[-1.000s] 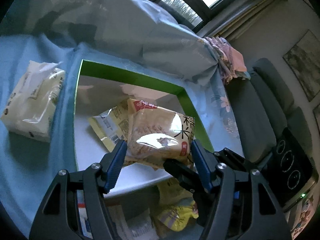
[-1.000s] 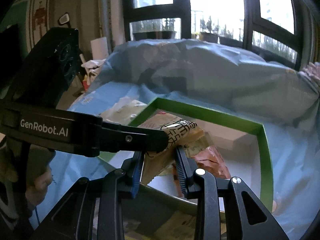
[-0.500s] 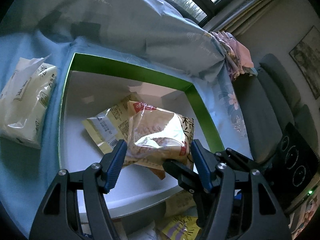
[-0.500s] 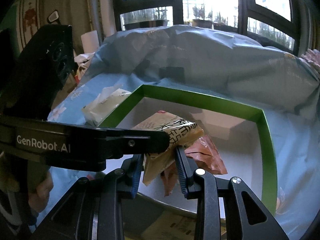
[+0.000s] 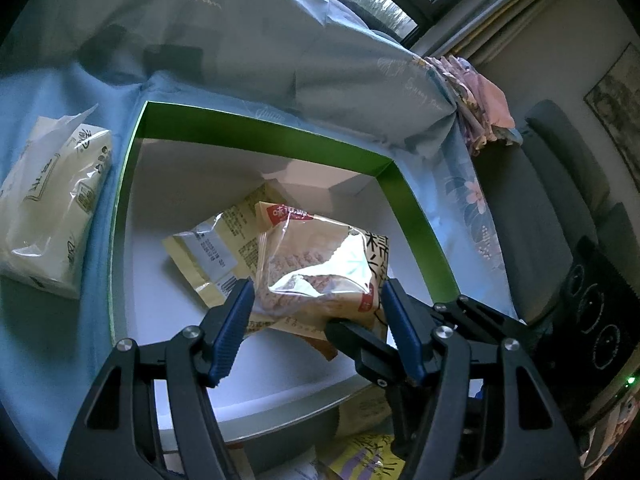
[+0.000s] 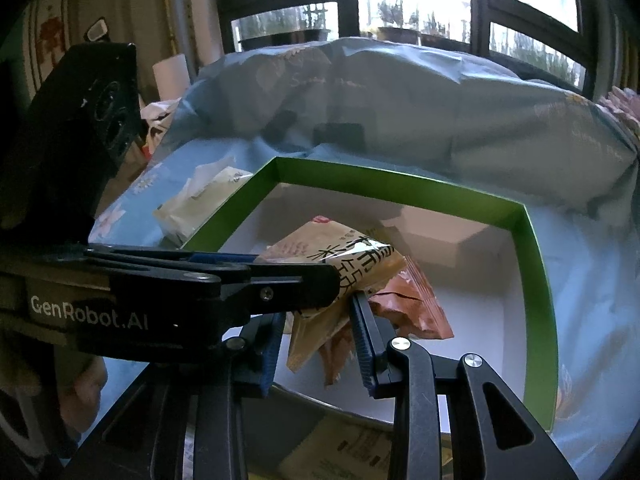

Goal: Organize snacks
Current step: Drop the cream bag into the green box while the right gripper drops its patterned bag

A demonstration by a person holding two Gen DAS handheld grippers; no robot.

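Hovering over the green-walled box (image 5: 416, 216), the left gripper (image 5: 316, 312) is holding its fingers apart on either side of a beige snack packet (image 5: 316, 268). The right gripper (image 6: 320, 332) is standing with its fingers parted around that packet's near corner; whether they are touching it cannot be told. An orange packet (image 6: 412, 304) is lying beneath. A tissue pack (image 5: 52, 208) is sitting left of the box on the blue-covered surface (image 5: 40, 360).
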